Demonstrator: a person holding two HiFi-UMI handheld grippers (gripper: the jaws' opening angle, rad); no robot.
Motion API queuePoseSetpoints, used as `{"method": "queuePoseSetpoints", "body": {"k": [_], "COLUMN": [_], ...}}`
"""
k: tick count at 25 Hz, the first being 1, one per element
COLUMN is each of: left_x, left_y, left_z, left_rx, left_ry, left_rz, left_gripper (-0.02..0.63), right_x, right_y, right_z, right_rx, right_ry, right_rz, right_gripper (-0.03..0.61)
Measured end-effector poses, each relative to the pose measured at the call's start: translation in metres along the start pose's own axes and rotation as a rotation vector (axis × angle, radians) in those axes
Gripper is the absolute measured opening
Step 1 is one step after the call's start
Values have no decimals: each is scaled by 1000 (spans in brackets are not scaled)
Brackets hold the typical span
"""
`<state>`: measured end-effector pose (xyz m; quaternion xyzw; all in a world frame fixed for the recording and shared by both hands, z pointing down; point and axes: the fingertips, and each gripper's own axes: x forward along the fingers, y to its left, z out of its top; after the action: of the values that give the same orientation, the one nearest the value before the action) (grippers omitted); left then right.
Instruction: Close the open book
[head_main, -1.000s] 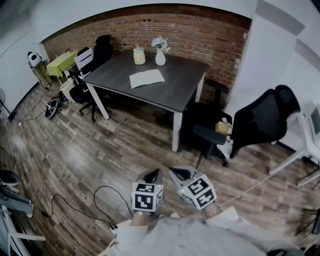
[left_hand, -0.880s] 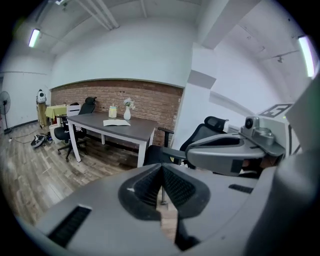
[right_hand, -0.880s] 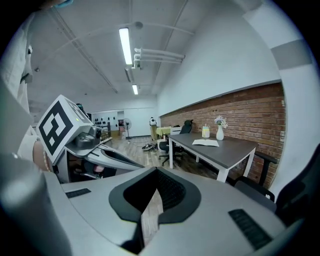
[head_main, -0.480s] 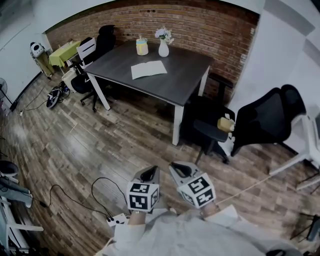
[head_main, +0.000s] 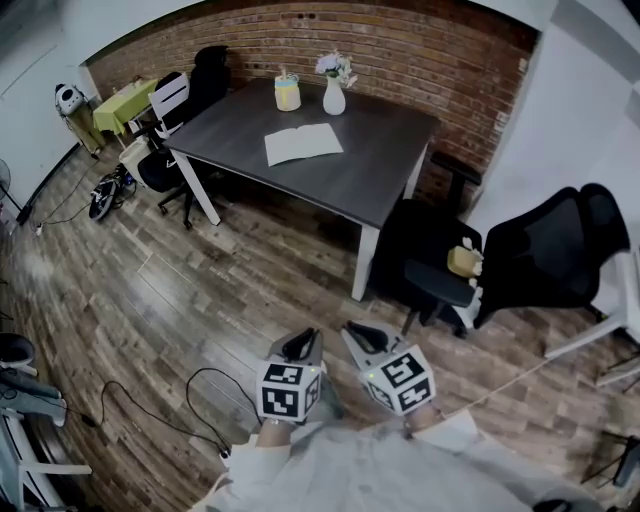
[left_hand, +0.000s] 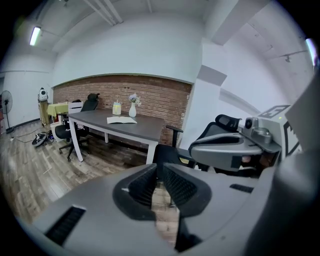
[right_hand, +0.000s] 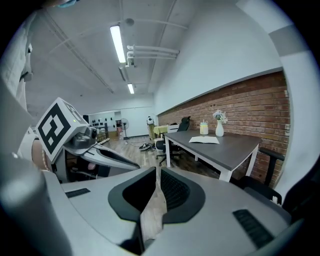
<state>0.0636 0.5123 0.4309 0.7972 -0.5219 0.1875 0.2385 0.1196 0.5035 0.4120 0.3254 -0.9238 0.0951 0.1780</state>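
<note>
Far off on the one dark table (head_main: 385, 150) lies one open book (head_main: 303, 144), well apart from the two near grippers: left gripper (head_main: 300, 346) fingers opening on nothing, right gripper (head_main: 362, 334) fingers pressed together, empty.

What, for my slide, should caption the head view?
Left gripper, jaws opening, and right gripper, shut, point toward a far table with an open book.

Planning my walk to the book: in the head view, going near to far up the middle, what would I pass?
Wooden floor → dark table → open book → white vase → brick wall.
</note>
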Motion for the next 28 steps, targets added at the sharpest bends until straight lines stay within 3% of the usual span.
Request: {"method": "queuePoseSetpoints", "body": {"k": [4, 7, 17, 22, 28], "left_x": [24, 42, 113, 135, 149], "left_y": [44, 77, 159, 174, 199], "left_z": [19, 36, 116, 123, 110], "left_rx": [-31, -32, 12, -3, -65], "left_ry": [13, 19, -7, 15, 69], "left_rz": [-2, -6, -86, -128, -121], "left_gripper": [58, 64, 67, 67, 67], "right_x": [48, 85, 182, 204, 238], "right_y": [-25, -35, -95, -106, -117], "right_z": [23, 39, 85, 91, 82], "right_rx": [-10, -2, -10, 11, 44], "right_ry": [9, 17, 31, 86, 146], "right_rz": [-19, -12, -81, -95, -77], "right_gripper": [11, 106, 106, 106, 106]}}
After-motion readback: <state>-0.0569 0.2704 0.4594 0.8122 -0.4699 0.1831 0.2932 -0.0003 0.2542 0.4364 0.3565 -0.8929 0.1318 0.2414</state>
